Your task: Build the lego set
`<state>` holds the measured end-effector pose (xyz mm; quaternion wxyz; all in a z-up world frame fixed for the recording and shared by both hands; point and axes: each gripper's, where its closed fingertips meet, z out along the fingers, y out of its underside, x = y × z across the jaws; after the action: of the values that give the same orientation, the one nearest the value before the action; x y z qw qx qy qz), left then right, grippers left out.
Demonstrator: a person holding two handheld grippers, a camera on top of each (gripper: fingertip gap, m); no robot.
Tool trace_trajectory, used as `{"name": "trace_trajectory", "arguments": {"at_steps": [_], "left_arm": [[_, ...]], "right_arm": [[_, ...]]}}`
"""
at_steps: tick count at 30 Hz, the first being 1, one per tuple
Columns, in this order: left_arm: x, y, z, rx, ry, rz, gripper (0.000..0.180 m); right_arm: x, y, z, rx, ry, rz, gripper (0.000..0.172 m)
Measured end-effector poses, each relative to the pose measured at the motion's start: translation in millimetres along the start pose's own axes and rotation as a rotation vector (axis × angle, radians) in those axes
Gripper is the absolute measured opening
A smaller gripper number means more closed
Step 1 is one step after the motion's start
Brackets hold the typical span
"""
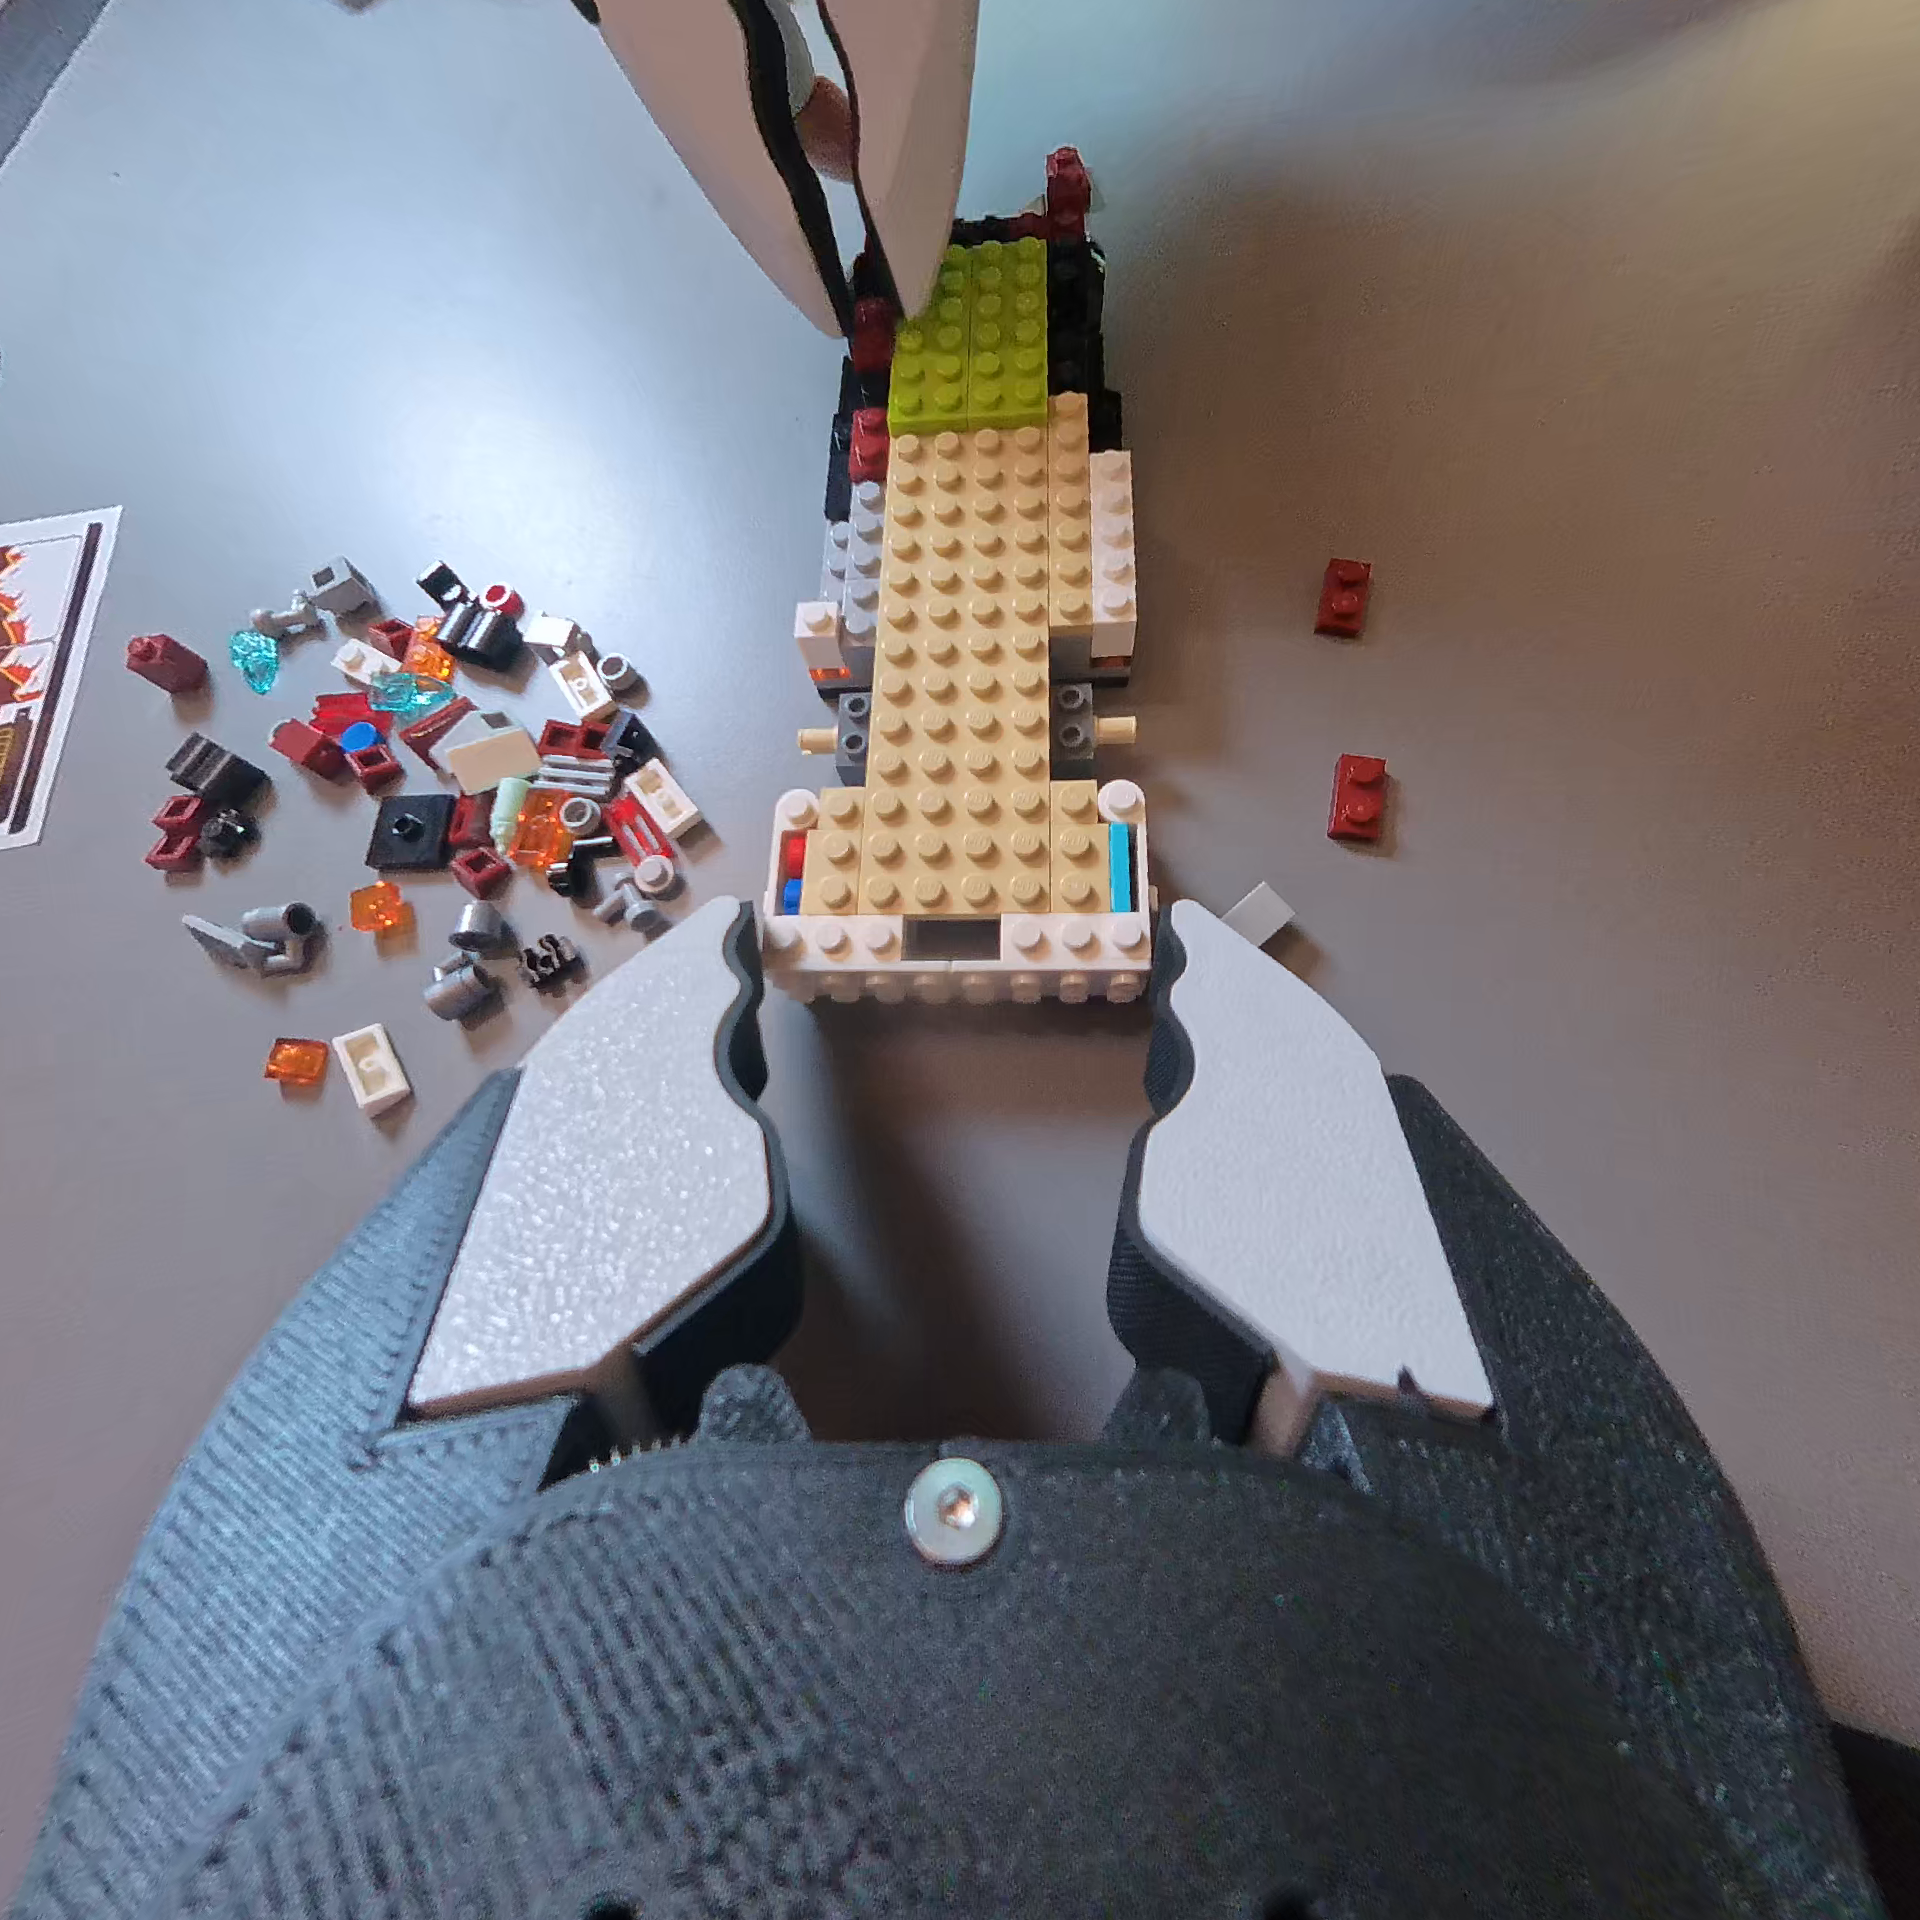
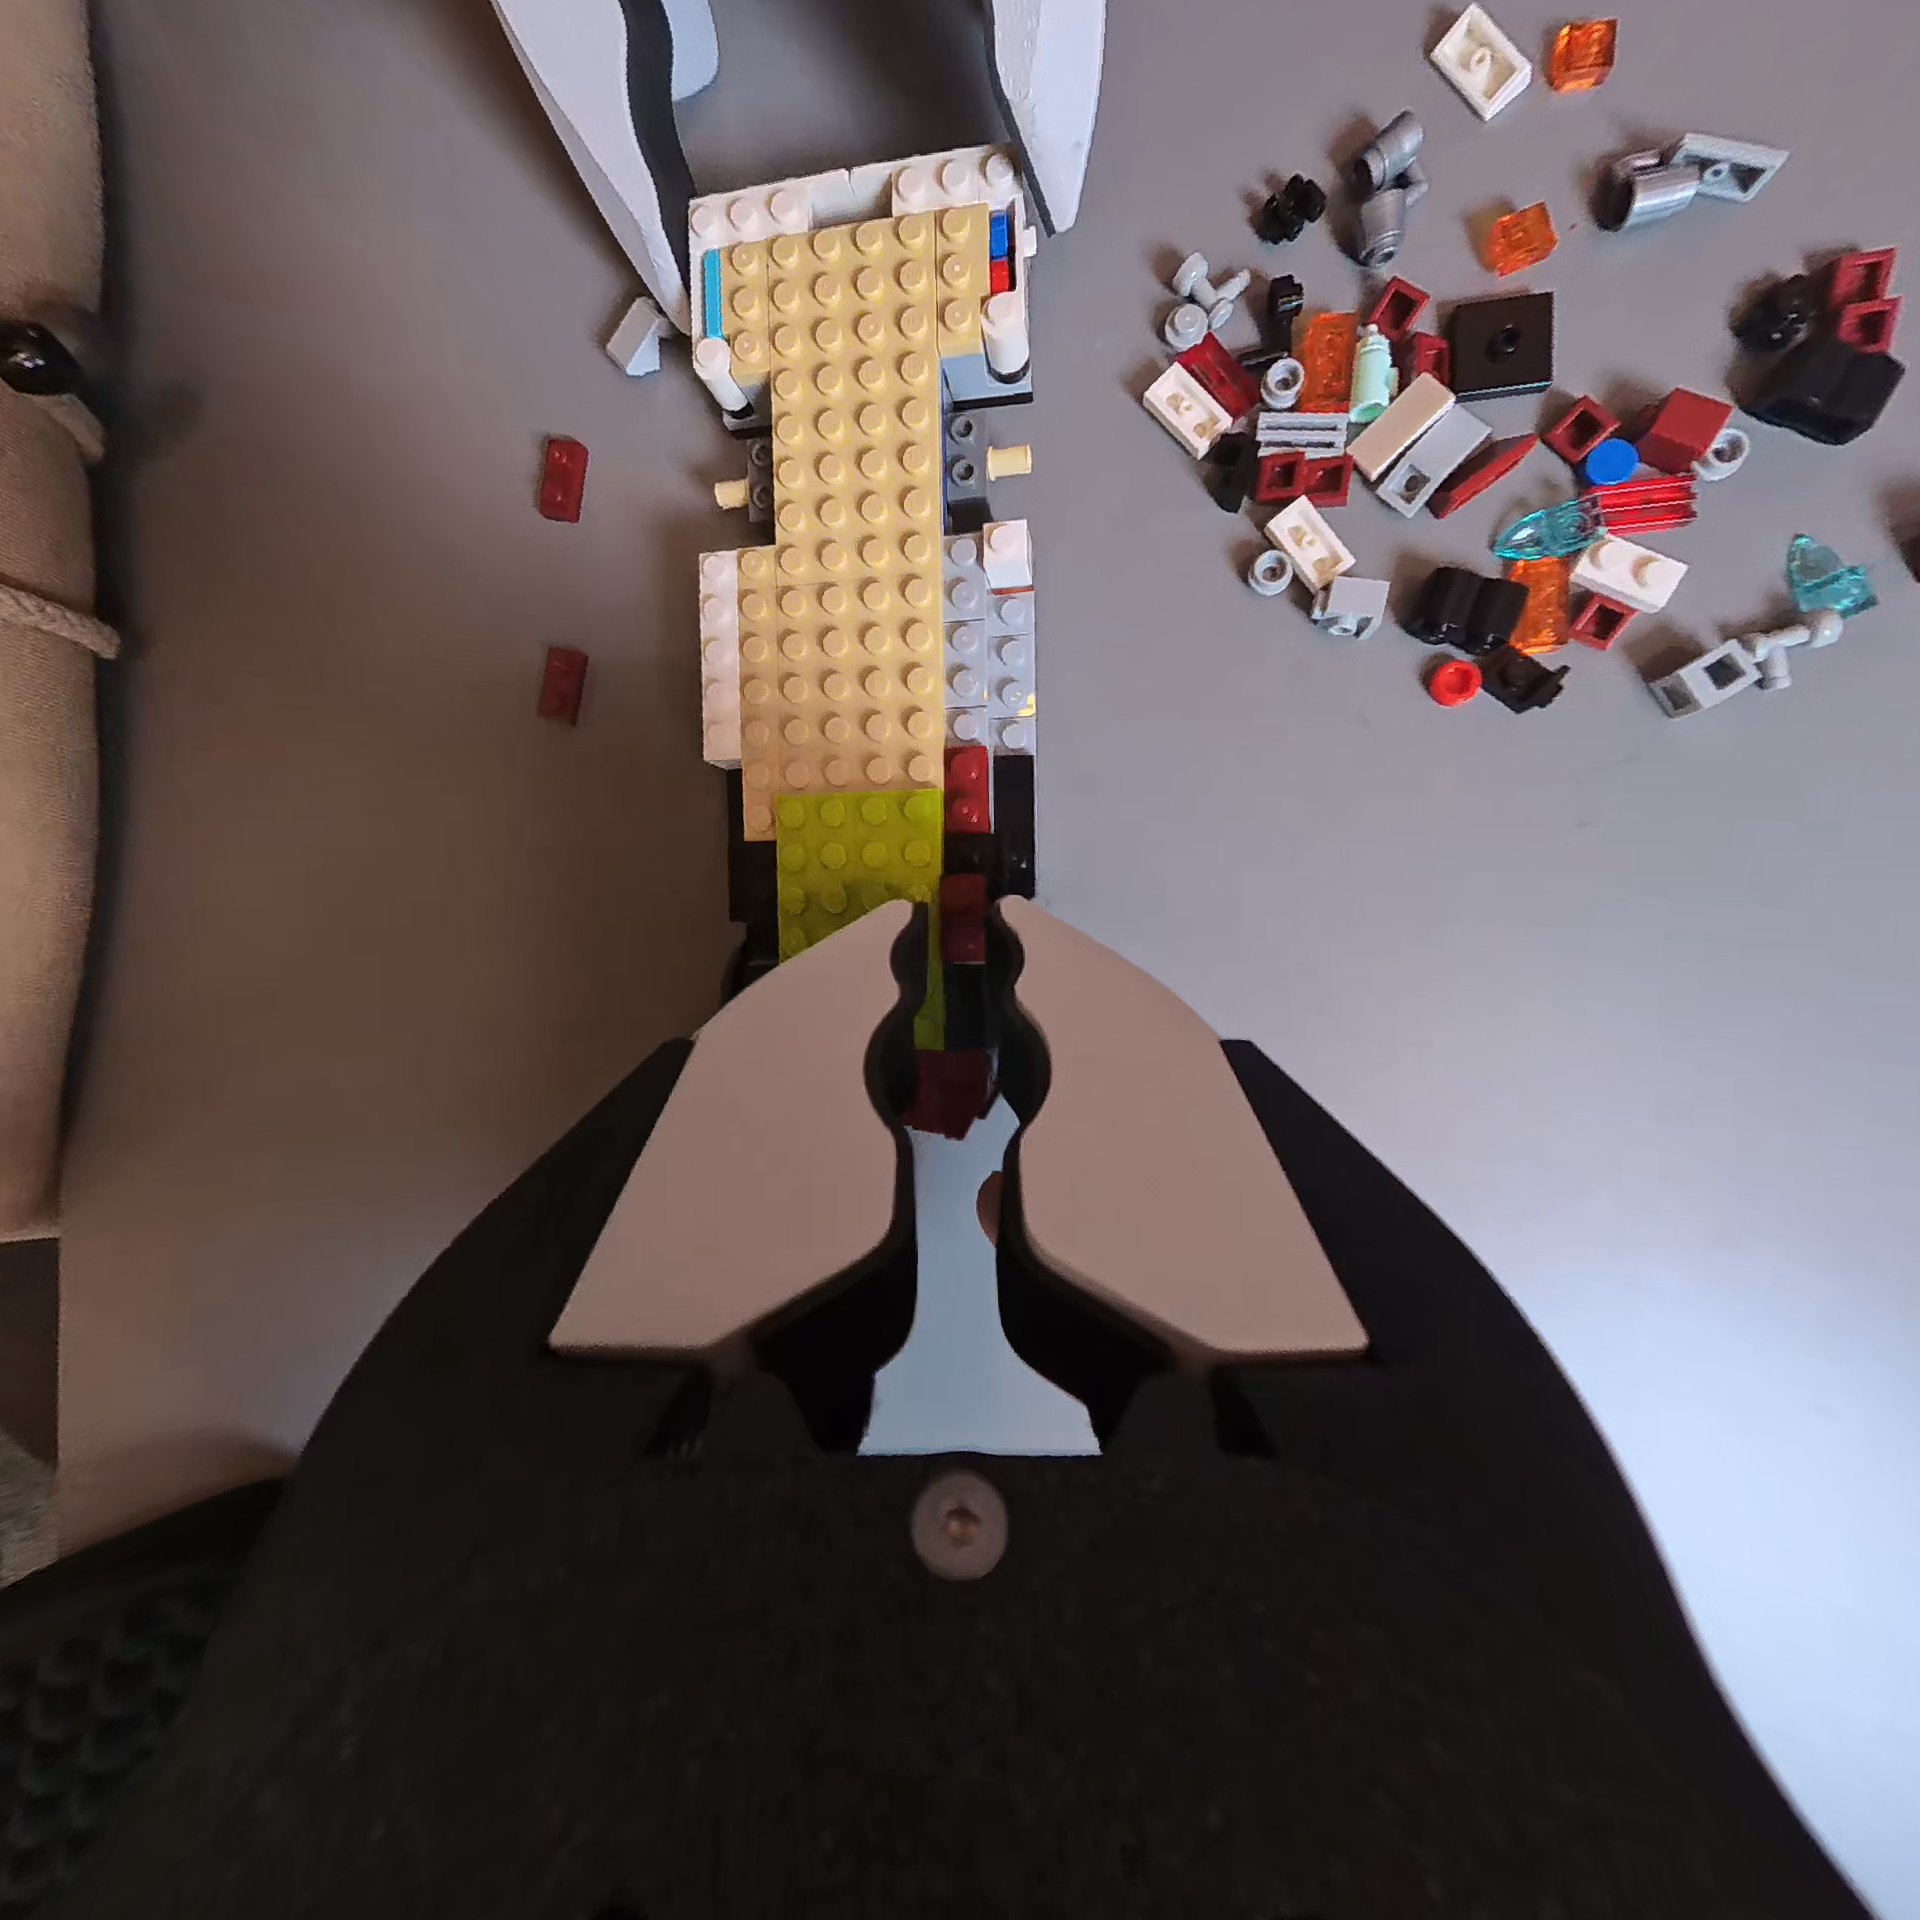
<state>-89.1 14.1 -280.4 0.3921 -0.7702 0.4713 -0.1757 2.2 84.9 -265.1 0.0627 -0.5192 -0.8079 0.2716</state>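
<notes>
A long brick model with a tan studded top and a lime plate at its far end lies on the grey table. My left gripper is shut on the model's white near end, one pad against each side; the right wrist view shows the same. My right gripper stands narrowly open around a small dark red plate on the model's edge beside the lime plate. A sliver of lime shows between the left pad and the plate. Its fingers show at the far end.
A pile of small loose pieces lies left of the model, also in the right wrist view. Two dark red plates and a small grey piece lie right of it. A printed sheet is far left. My right fingertips sit around 12 cm from my left ones.
</notes>
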Motion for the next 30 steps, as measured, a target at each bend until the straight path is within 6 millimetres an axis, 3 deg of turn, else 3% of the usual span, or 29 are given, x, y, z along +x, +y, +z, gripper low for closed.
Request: {"name": "trace_trajectory", "arguments": {"at_steps": [20, 30], "left_arm": [[0.1, 0.3, 0.2, -0.001, 0.002, 0.007, 0.072], [-0.1, 0.4, 0.5, -0.001, 0.002, 0.008, 0.072]], "right_arm": [[5.2, -9.4, -8.0, 0.015, -0.019, 0.013, 0.011], [2.7, -5.4, -1.7, -0.021, -0.055, 0.021, 0.008]]}}
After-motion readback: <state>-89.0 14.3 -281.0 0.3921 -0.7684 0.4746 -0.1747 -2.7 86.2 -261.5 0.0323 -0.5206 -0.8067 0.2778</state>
